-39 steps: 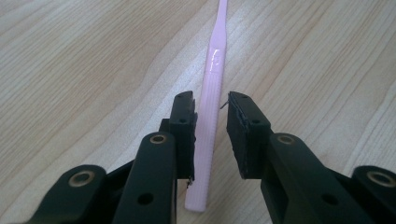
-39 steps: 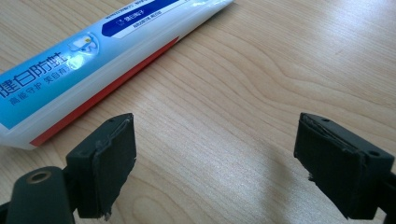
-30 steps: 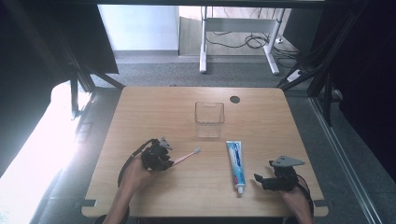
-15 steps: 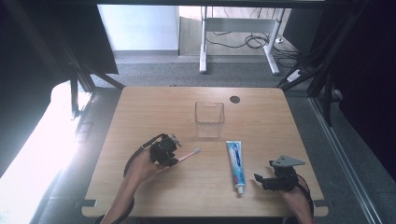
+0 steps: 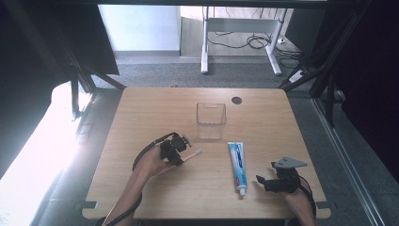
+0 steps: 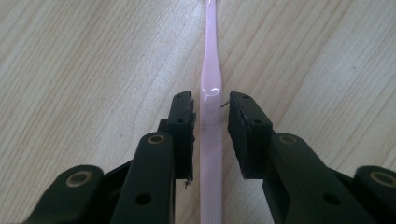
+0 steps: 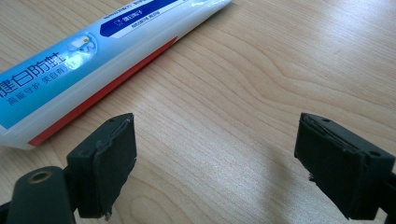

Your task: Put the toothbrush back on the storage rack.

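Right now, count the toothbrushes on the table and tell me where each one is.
1. The pink toothbrush lies left of the toothpaste tube, its handle between the left gripper's jaws, bristles pointing toward the tube. None looks hidden.

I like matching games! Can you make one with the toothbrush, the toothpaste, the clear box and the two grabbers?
Things:
1. toothbrush
2. toothpaste tube
3. clear box
4. right gripper

Places or states:
A. jaws wide apart, nothing between them
B. stands empty near the middle of the table
C. pink, lying between the jaws of the left gripper
D. blue and white, lying flat beside the right gripper

Pairs: 1-C, 2-D, 3-B, 4-A
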Tool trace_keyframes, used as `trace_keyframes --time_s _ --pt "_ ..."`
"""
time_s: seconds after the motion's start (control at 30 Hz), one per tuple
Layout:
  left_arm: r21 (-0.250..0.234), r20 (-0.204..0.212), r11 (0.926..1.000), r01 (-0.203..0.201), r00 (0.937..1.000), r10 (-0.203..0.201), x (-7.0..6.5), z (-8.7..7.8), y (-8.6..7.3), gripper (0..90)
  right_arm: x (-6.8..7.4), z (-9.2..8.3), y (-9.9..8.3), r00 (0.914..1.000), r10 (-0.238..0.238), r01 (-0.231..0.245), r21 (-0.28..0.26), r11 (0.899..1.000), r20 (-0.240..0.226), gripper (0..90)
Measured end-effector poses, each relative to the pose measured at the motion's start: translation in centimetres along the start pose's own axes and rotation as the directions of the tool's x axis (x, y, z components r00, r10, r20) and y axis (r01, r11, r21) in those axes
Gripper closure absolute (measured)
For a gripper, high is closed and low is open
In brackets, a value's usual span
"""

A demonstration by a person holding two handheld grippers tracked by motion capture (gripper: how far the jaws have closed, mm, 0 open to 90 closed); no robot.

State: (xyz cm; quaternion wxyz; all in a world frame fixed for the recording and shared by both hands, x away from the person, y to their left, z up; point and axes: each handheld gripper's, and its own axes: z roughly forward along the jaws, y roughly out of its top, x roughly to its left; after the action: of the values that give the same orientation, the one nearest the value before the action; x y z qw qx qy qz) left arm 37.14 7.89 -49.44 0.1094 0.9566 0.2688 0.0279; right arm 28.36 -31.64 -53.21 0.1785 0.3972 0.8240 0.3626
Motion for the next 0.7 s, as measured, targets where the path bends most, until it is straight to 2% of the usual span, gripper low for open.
trace_keyframes --time_s 0.27,0.53,0.7 --pt "0.042 0.005 0.9991 0.002 1.0000 -0.002 0.23 0.64 0.55 73.5 0.00 -0.02 0.01 1.0000 0.001 -0.001 0.000 1.000 -0.001 13.4" --pt "0.045 0.017 0.9988 0.021 0.9996 -0.022 0.24 0.74 0.65 78.4 -0.01 -0.04 0.01 1.0000 0.001 -0.001 0.000 1.000 0.000 13.5" --pt "0.027 0.038 0.9990 0.036 0.9986 -0.037 0.44 0.76 0.43 79.0 -0.01 -0.05 0.02 1.0000 0.001 -0.001 -0.002 1.000 0.000 13.5"
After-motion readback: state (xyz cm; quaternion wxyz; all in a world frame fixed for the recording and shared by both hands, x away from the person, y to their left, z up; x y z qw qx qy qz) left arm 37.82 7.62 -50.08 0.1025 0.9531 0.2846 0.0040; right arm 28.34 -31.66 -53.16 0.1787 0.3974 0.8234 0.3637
